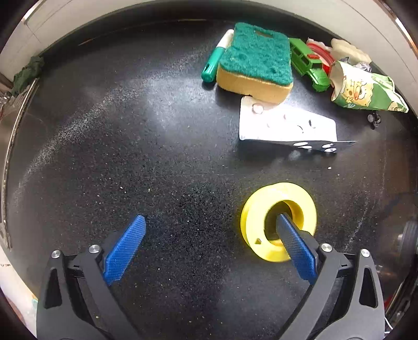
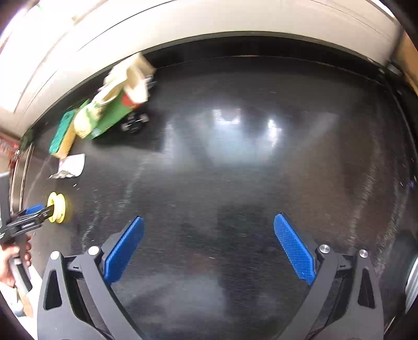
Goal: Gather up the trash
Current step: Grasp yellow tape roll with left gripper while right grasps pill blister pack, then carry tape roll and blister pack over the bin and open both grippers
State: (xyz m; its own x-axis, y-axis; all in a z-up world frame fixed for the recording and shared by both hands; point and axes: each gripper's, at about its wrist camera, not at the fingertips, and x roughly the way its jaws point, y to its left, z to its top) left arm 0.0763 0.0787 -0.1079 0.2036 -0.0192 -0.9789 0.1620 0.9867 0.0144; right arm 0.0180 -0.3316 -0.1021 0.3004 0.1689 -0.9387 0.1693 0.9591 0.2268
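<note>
My left gripper (image 1: 211,225) is open over the black countertop (image 1: 156,157). Its right fingertip sits inside the hole of a yellow spool (image 1: 277,222), which also shows in the right wrist view (image 2: 56,208). Farther off lie a used blister pack (image 1: 284,125), a green cartoon snack wrapper (image 1: 365,90), a red and white wrapper (image 1: 321,52) and crumpled paper (image 1: 350,51). My right gripper (image 2: 209,222) is open and empty over bare countertop, far right of the pile (image 2: 109,109).
A green and yellow sponge (image 1: 256,62), a green marker (image 1: 216,57) and a green toy car (image 1: 311,65) lie among the trash. A steel sink edge (image 1: 13,125) runs along the left. A white wall (image 2: 209,21) backs the counter.
</note>
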